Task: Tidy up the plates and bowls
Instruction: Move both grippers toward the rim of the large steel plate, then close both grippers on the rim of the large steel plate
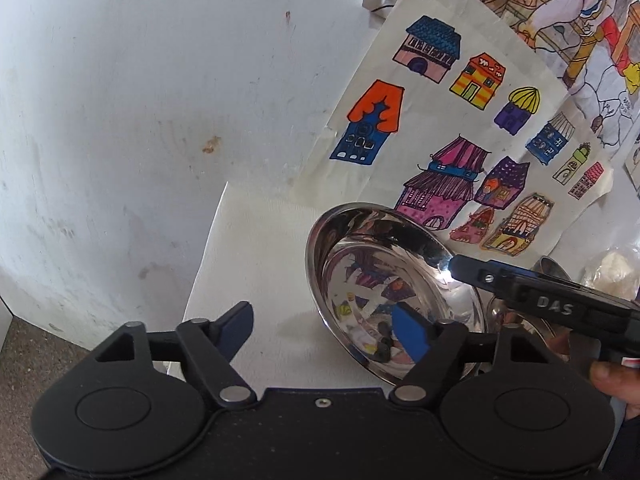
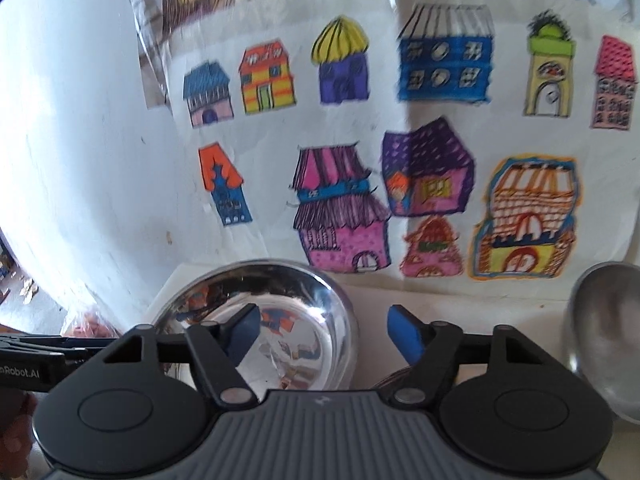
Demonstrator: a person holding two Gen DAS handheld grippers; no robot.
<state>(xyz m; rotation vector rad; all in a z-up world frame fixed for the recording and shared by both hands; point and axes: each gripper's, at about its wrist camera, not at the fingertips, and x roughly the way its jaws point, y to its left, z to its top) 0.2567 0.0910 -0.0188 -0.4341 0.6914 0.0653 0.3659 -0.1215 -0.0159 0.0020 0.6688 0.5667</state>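
A shiny steel plate [image 1: 384,276] lies on the white table, tilted, its right side resting on other steel dishes [image 1: 520,320]. My left gripper [image 1: 326,330] is open and empty, its right finger over the plate's near rim. The right gripper's body [image 1: 552,300] reaches in from the right over the plate's edge. In the right wrist view the same plate [image 2: 280,320] lies just ahead, under my open right gripper [image 2: 324,330], whose left finger is above it. A second steel dish [image 2: 604,332] stands at the right edge.
A white wall rises behind the table, with colourful house drawings [image 1: 460,140] taped to it; they also show in the right wrist view [image 2: 400,140]. A pale bag [image 1: 612,272] sits far right. The floor [image 1: 24,352] lies below the table's left edge.
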